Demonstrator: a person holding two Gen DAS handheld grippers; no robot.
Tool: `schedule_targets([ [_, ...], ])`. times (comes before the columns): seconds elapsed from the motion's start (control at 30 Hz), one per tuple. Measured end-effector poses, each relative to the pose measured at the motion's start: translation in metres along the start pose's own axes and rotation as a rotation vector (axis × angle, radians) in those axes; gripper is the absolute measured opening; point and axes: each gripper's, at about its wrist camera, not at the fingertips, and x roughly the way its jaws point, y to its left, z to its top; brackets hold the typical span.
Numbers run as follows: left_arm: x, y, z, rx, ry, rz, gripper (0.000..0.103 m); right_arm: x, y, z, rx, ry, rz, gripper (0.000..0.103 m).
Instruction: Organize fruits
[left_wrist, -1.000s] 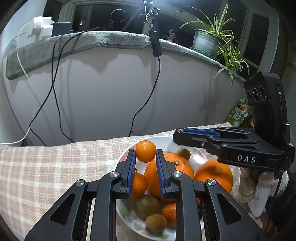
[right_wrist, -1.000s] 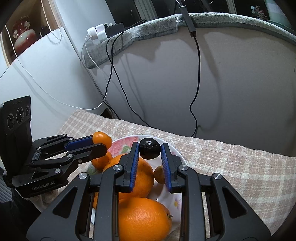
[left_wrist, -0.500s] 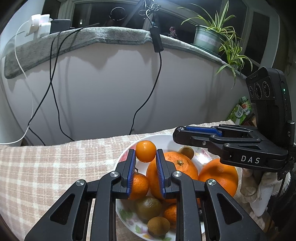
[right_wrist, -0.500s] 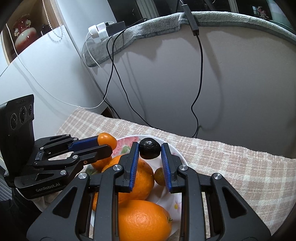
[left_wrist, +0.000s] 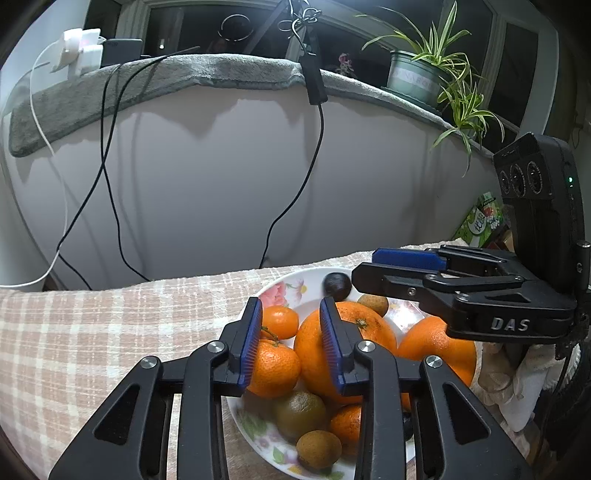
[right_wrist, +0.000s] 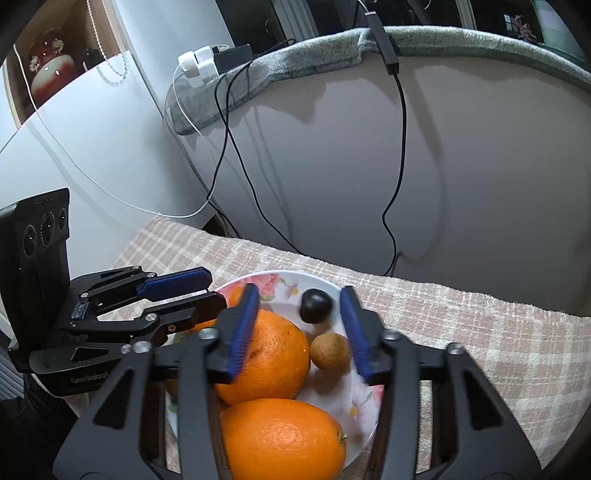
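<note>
My left gripper (left_wrist: 290, 341) and right gripper (right_wrist: 301, 330) have just been opening, empty, above the floral plate (right_wrist: 364, 400) on the checked cloth (left_wrist: 92, 332) beneath a grey ledge (left_wrist: 229, 74).

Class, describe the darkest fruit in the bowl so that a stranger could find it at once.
Start at the flowered bowl on the checked cloth. Look to its far side, beyond the big oranges. The dark plum lies there beside a small brown fruit; it alone is glossy and almost black.

Plate (left_wrist: 258, 430) near rim cut off by frame edge in both views. Right gripper (right_wrist: 300, 326) fingers slightly motion-blurred. Small orange (right_wrist: 236, 295) mostly hidden behind left finger (right_wrist: 242, 328).
</note>
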Motion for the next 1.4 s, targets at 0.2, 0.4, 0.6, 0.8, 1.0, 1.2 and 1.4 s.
schedule_targets([
  [0.2, -0.003, -0.001, -0.002, 0.009, -0.005, 0.008, 0.032, -0.004, 0.003, 0.001, -0.009, -0.009, -0.007, 0.057],
  [0.4, -0.009, -0.003, -0.003, 0.019, -0.017, 0.02, 0.049, -0.012, 0.003, 0.001, 0.0, -0.033, -0.029, 0.075],
  [0.6, -0.018, -0.004, -0.005, 0.02, -0.034, 0.043, 0.067, -0.024, 0.005, -0.001, -0.001, -0.062, -0.055, 0.086],
  [0.8, -0.023, -0.005, -0.008, 0.017, -0.036, 0.061, 0.07, -0.034, 0.009, -0.003, -0.003, -0.084, -0.089, 0.09],
  [1.0, -0.029, -0.006, -0.012, 0.013, -0.04, 0.078, 0.071, -0.043, 0.012, -0.007, -0.007, -0.104, -0.134, 0.09],
  [1.2, -0.04, -0.01, -0.017, 0.015, -0.054, 0.093, 0.071, -0.057, 0.022, -0.011, -0.005, -0.14, -0.219, 0.091],
  [1.4, -0.051, -0.015, -0.021, 0.015, -0.071, 0.106, 0.071, -0.073, 0.039, -0.019, -0.026, -0.18, -0.269, 0.101],
])
